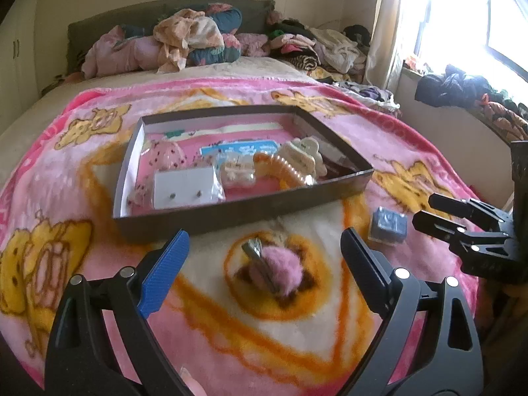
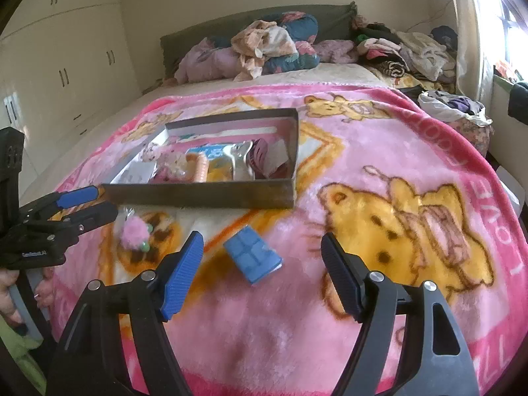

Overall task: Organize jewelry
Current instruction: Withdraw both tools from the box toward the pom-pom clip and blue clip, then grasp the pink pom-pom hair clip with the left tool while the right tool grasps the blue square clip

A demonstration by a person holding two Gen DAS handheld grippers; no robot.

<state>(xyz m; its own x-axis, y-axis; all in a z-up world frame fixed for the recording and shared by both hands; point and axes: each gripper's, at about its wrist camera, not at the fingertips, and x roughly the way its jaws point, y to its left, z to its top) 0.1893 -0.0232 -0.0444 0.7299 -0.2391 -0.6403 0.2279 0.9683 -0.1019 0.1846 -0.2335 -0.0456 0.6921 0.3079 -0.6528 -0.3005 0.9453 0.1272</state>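
A pink fluffy pom-pom hair clip [image 1: 275, 270] lies on the pink blanket, just beyond and between the fingers of my left gripper [image 1: 264, 241], which is open and holds nothing. A small blue box [image 2: 252, 254] lies flat on the blanket between the tips of my right gripper [image 2: 260, 241], also open and not touching it. Behind both stands a shallow dark tray [image 1: 231, 213] holding a white earring card [image 1: 183, 188], a pearl band [image 1: 287, 168], a cream claw clip [image 1: 303, 151] and other pieces. Each view shows the other gripper [image 1: 424, 209] [image 2: 104, 201] at its side, beside the pom-pom clip [image 2: 133, 231].
The blanket [image 2: 379, 151] with yellow bears covers the bed. Piled clothes and pillows [image 1: 184, 39] lie at the headboard. A window with a curtain [image 1: 386, 26] is to the right, white wardrobes [image 2: 66, 66] to the left. A hand [image 2: 10, 293] holds the left gripper's handle.
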